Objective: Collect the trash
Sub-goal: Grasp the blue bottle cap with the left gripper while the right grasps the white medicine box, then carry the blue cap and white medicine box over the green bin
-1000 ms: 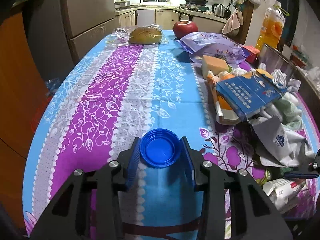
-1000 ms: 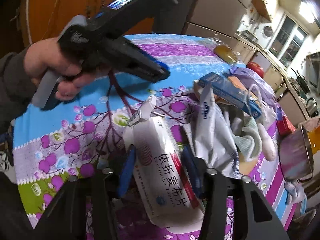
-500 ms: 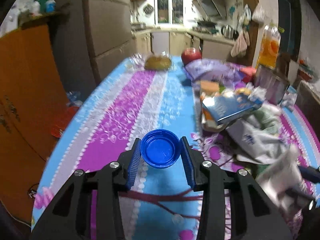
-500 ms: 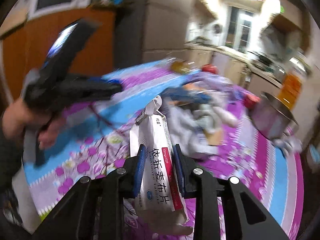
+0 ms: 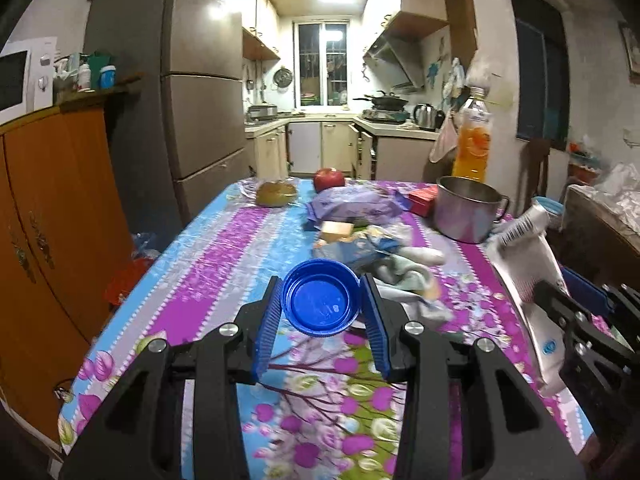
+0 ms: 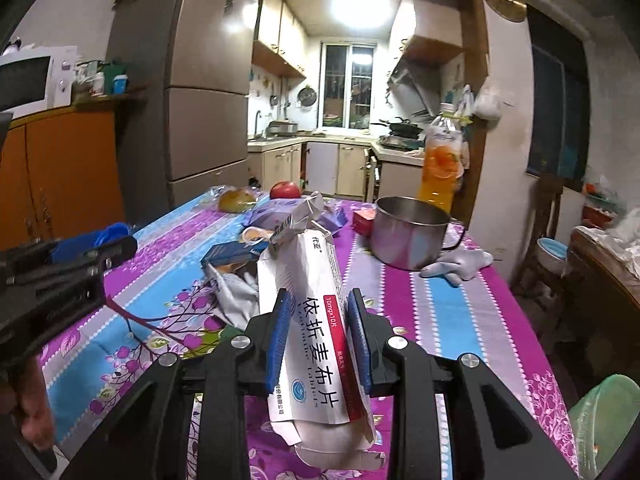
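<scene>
Kitchen cabinets and 1 fridge [image 5: 204,120] stand behind 1 table [image 5: 224,264] under a flowered cloth. Above its near edge, the left gripper [image 5: 321,304] clamps 1 blue cap [image 5: 320,300], open side facing the camera. The right gripper [image 6: 317,334] pinches 1 crumpled white box [image 6: 316,320], lifted off the cloth; its jaws have just been closing on it. Toward the far edge sit 1 apple [image 5: 329,178], 1 bun [image 5: 276,193], 1 pot [image 5: 466,208] and 1 juice bottle [image 5: 472,144]. Mid-table lies 1 heap of wrappers [image 6: 236,296].
</scene>
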Tool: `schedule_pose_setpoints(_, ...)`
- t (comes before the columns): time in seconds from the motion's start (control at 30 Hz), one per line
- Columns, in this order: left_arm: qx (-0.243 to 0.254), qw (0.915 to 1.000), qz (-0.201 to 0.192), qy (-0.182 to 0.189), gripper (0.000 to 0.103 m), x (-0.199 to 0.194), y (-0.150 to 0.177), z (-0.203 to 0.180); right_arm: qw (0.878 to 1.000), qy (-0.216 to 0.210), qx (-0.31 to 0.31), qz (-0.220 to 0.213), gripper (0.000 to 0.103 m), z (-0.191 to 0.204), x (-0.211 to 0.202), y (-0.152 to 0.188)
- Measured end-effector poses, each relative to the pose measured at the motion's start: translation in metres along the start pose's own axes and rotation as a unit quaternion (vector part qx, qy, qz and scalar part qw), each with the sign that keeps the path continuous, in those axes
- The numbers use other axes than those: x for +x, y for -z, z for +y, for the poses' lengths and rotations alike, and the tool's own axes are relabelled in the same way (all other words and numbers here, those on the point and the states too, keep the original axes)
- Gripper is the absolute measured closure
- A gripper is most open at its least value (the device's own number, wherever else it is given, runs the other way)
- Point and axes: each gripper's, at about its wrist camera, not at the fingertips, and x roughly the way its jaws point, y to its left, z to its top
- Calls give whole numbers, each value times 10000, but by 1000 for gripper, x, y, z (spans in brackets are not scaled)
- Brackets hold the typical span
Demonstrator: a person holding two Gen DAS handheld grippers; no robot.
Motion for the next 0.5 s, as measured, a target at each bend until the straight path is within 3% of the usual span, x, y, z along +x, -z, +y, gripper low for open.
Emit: schedule_pose_setpoints(0.5, -22, 10000, -23, 55, 65, -9, 4, -13, 9999, 73, 86, -58, 73, -4, -12, 1)
